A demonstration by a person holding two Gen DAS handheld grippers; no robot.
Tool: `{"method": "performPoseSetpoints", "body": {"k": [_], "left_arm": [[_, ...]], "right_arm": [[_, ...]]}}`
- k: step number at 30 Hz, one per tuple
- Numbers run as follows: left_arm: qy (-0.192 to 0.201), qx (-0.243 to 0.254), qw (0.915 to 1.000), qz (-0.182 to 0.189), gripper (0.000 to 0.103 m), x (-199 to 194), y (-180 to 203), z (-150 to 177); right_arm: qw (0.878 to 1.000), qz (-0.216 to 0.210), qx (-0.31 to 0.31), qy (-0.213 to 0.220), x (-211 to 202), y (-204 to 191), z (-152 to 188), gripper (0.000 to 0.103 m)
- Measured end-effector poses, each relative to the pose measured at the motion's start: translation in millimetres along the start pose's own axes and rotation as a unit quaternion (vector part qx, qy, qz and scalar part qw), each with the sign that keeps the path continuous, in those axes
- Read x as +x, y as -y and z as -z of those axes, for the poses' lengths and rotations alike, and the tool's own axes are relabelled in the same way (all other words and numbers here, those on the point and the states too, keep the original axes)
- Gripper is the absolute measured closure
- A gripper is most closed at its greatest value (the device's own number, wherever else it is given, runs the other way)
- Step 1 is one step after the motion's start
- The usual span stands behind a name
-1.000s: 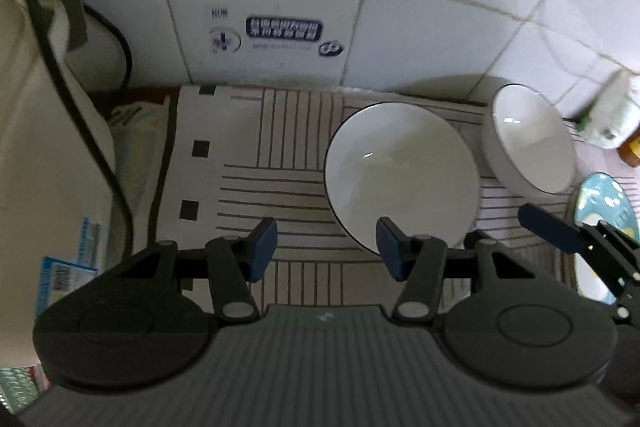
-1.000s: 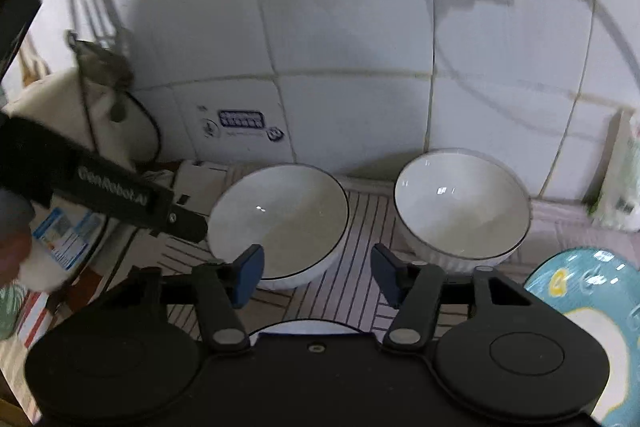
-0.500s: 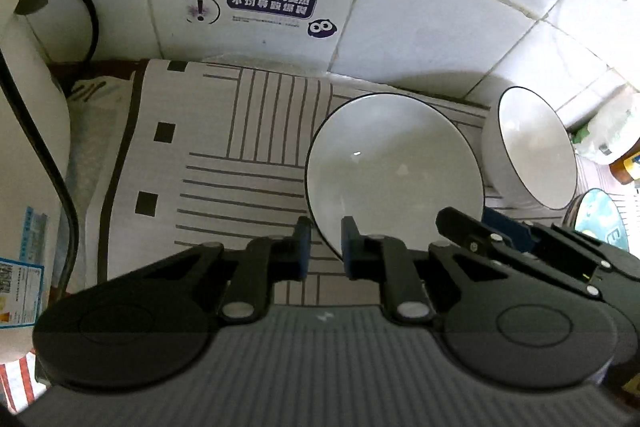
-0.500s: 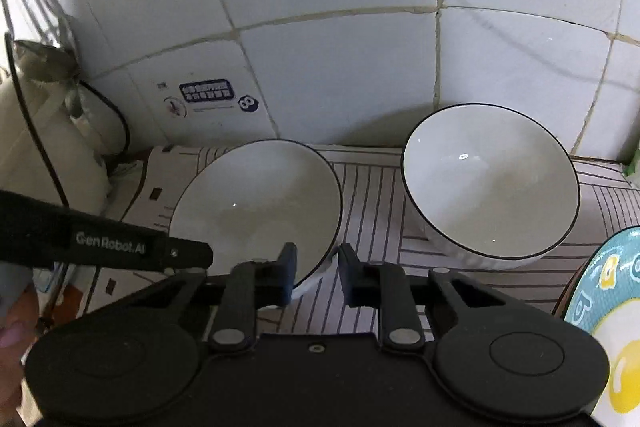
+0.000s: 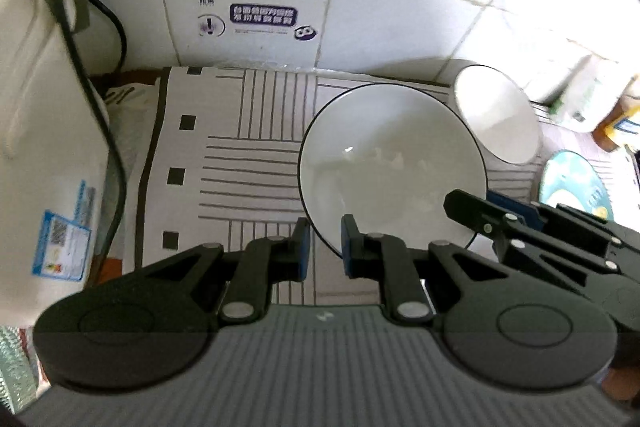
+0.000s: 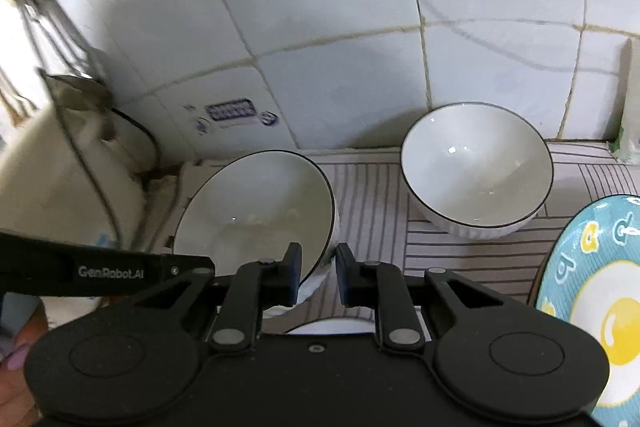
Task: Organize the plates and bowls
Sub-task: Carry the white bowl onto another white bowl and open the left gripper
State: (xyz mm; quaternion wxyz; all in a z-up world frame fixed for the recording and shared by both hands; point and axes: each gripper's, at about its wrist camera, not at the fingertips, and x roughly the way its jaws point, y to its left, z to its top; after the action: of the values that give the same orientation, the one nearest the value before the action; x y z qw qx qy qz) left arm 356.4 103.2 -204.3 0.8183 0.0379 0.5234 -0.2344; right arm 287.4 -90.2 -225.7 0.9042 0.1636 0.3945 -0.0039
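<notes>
A white bowl with a thin black rim [image 5: 392, 163] [image 6: 256, 211] sits over the striped mat [image 5: 240, 163], slightly raised and tilted. My left gripper [image 5: 325, 247] is shut on its near left rim; in the right wrist view the left gripper [image 6: 200, 265] reaches in from the left. My right gripper [image 6: 318, 269] is shut on the near right rim of the same bowl; in the left wrist view the right gripper [image 5: 480, 205] straddles that rim. A second matching bowl [image 6: 476, 167] [image 5: 496, 119] stands upright on the mat to the right.
A blue plate with an egg pattern [image 6: 600, 307] [image 5: 576, 183] lies at the right. The rim of a white plate [image 6: 328, 325] shows under my right gripper. A white appliance with a black cord [image 5: 44, 131] stands left, bottles [image 5: 580, 103] far right, tiled wall behind.
Both grippers went from open to shut, each closing on the near rim of the left bowl. They dipped toward it, then drew back up with the bowl.
</notes>
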Motion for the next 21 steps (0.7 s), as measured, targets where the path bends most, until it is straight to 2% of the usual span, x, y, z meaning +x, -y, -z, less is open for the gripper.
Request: {"method": "performPoseSetpoints", "body": {"k": [5, 13, 21], "left_arm": [[0.011, 0.008, 0.9999, 0.006, 0.089, -31, 9, 13], [0.006, 0.031, 0.9993, 0.020, 0.089, -69, 32, 29], [-0.007, 0.059, 0.9982, 0.012, 0.089, -77, 52, 56]], "right_arm": [[1.000, -0.011, -0.003, 0.023, -37, -6, 5, 0.081], [0.998, -0.012, -0.007, 0.057, -89, -12, 23, 0.080], [0.997, -0.014, 0.019, 0.072, -116, -2, 60, 0.080]]}}
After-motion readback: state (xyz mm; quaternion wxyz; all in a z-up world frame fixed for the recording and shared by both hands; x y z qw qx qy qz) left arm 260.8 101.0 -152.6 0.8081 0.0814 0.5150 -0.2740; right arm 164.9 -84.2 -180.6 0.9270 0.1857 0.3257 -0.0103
